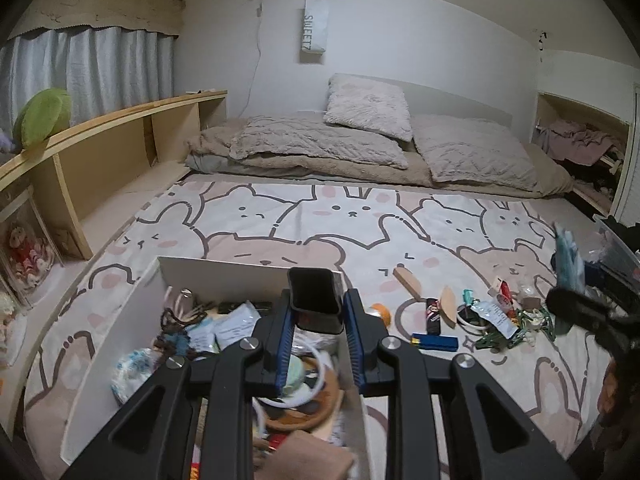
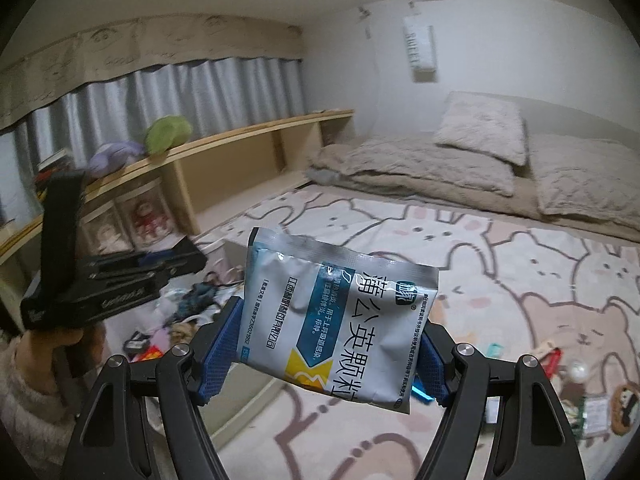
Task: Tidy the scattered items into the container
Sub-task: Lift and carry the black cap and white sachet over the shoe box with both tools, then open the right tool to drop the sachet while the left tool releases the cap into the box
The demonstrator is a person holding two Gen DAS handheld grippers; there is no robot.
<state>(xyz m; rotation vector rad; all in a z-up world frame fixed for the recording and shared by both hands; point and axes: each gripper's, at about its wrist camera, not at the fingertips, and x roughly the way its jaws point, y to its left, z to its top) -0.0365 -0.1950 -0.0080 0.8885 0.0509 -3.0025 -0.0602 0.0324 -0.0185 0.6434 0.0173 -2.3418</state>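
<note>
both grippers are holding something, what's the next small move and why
Probably ease the left gripper down and let go: its jaws clamp a black case right over the white box, which already holds clutter. The right gripper holds a medicine packet off to the side, so it can follow.

A white open-topped container point(image 1: 120, 344) sits on the bed near its left edge, already crowded with rings, packets and a round wooden piece; a small black case point(image 1: 316, 300) stands upright above its right wall, clamped in the left claw point(image 1: 316, 320); a white-and-blue medicine sachet point(image 2: 340, 320) with Chinese print is tilted, pinched by its sides in the right claw point(image 2: 328, 356); the remaining scattered items point(image 1: 480, 316) lie in a cluster toward the bed's right edge, among them a blue bar point(image 1: 434, 342) and wooden wedges point(image 1: 408, 282).
</note>
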